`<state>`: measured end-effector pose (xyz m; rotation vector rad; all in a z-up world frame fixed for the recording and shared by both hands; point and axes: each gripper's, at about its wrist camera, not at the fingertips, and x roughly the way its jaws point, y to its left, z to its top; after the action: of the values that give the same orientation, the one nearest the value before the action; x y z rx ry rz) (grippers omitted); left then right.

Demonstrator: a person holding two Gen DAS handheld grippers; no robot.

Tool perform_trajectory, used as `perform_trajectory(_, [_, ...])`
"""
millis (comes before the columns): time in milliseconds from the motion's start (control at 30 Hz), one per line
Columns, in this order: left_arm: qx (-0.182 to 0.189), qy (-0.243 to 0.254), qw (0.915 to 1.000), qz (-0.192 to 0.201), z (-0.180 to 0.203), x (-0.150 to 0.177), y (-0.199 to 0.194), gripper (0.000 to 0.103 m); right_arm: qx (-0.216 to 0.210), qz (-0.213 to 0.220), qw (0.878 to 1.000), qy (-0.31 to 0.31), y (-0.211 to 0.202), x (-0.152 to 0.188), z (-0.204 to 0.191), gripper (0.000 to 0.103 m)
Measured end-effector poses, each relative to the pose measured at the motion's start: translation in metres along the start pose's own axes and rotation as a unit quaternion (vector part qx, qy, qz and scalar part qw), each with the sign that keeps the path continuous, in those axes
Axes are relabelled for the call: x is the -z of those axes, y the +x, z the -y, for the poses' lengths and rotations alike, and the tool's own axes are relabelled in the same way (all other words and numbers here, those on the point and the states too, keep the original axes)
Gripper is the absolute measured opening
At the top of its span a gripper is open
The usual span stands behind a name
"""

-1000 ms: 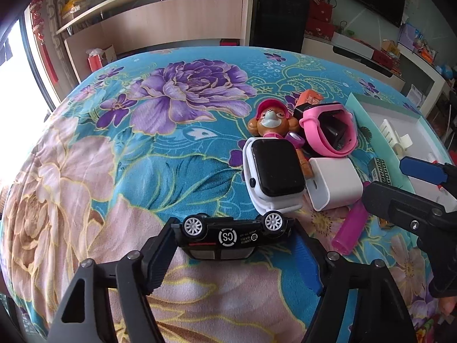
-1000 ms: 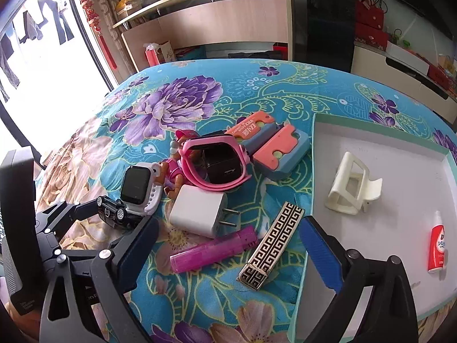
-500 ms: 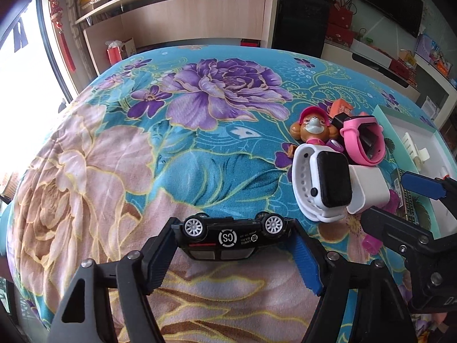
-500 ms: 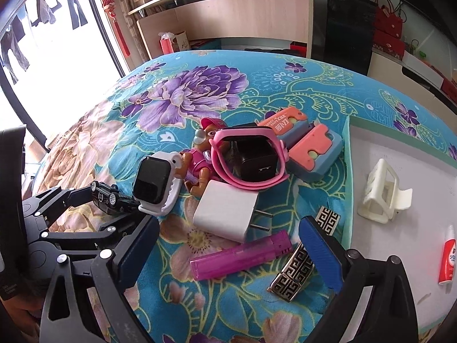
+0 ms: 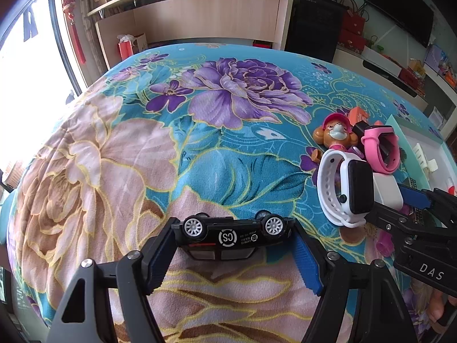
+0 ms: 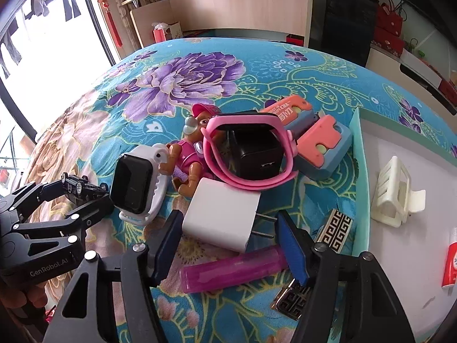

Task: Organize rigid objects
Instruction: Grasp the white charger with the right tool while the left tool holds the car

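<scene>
My left gripper (image 5: 232,237) is shut on a black toy car (image 5: 232,235), held upside down above the floral cloth; in the right wrist view the car (image 6: 78,188) shows at the left. My right gripper (image 6: 228,245) hangs low over the pile of objects. Its jaws are closing, with the white charger (image 6: 221,223) between them. The blue pads stand close to the charger's body and prongs, and I see no pad pressing on it. A pink tube (image 6: 231,268) lies just below the charger.
Around the charger lie a white smartwatch (image 6: 134,184), a pup figure (image 6: 188,157), a pink watch (image 6: 248,148) around a black charger (image 6: 257,154), orange-blue blocks (image 6: 322,148) and a patterned clip (image 6: 334,228). The tray (image 6: 360,171) at right holds a white hair claw (image 6: 394,194) and a red-white tube (image 6: 451,263).
My right gripper has come down and forward over the white charger and its jaws have narrowed around it. The left gripper, still holding the car, has drifted left, away from the pile.
</scene>
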<state>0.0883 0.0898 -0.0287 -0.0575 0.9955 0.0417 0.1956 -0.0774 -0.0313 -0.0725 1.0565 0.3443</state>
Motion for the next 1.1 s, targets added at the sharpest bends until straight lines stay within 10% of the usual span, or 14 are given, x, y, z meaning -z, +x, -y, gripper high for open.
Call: perform_trajectory(1100, [0.014,0.048,0.9974,0.053,0.051,-0.026,-0.059,0.078,0.001,0.119,0.991,0.068,-0.09,-0.003,0.05,0.063])
